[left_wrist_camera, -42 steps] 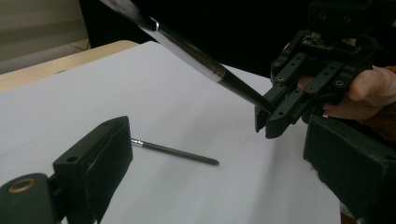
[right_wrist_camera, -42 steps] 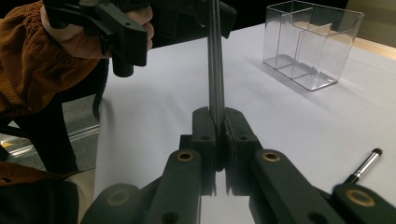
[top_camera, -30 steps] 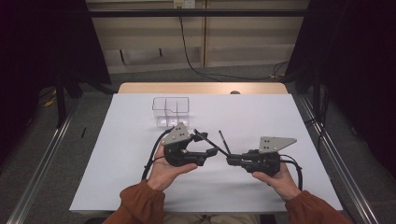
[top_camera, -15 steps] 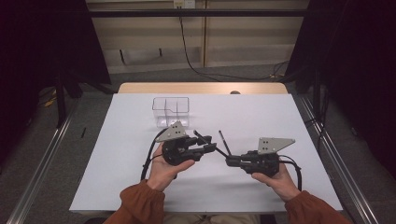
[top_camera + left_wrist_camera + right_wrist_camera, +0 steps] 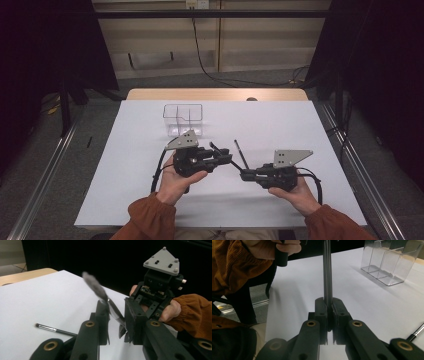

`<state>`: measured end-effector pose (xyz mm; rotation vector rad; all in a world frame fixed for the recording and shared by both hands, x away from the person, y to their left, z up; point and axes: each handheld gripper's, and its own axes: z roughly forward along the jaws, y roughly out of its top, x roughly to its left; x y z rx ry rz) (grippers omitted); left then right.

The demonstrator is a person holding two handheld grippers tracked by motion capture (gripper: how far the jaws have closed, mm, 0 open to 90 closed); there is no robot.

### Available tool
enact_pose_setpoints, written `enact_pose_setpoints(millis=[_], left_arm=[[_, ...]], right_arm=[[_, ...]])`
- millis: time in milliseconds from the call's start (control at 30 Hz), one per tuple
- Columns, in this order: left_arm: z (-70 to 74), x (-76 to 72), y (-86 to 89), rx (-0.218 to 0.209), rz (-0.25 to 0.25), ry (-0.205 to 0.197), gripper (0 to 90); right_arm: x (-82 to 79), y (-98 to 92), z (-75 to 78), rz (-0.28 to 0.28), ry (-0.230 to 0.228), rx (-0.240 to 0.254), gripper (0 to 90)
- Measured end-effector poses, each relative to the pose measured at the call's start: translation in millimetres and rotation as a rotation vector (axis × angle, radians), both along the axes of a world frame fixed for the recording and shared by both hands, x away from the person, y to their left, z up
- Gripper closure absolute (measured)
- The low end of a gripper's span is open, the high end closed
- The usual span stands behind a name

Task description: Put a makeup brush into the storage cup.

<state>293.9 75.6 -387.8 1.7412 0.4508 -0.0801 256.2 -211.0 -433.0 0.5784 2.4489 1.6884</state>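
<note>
A makeup brush [image 5: 113,310] with a fluffy grey head and a silver ferrule spans the gap between my two grippers above the white table [image 5: 280,125]. My right gripper [image 5: 329,303] is shut on its thin black handle [image 5: 327,277]. My left gripper [image 5: 116,312] has just been closing its jaws, and the ferrule runs slantwise between the pads, touching both. In the high view the left gripper [image 5: 227,157] and right gripper [image 5: 245,175] meet tip to tip at the table's middle, with the brush [image 5: 236,166] between them.
A second, slimmer brush [image 5: 240,152] lies flat on the table just beyond the grippers. A clear plastic organizer [image 5: 183,119] with open compartments stands farther back on the left. A black cable trails from each gripper.
The left gripper's jaws have come together around the brush's ferrule; a second ago they stood wide apart. Both hands stay where they were.
</note>
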Motion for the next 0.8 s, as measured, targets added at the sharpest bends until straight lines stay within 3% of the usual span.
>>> enact_pose_setpoints(millis=[200,400,800], left_arm=[[2.5,-0.7,-0.6,-0.007,-0.024,0.015,80.9],[3.1,-1.4,-1.8,-0.033,-0.032,0.031,82.5],[7.1,-5.1,-4.4,-0.033,-0.035,0.028,83.9]], right_arm=[[-0.8,4.6,-2.2,0.016,-0.002,-0.017,84.2],[-0.3,3.4,-1.9,0.012,0.002,0.002,83.8],[0.2,5.9,-3.5,0.028,0.018,0.016,83.3]])
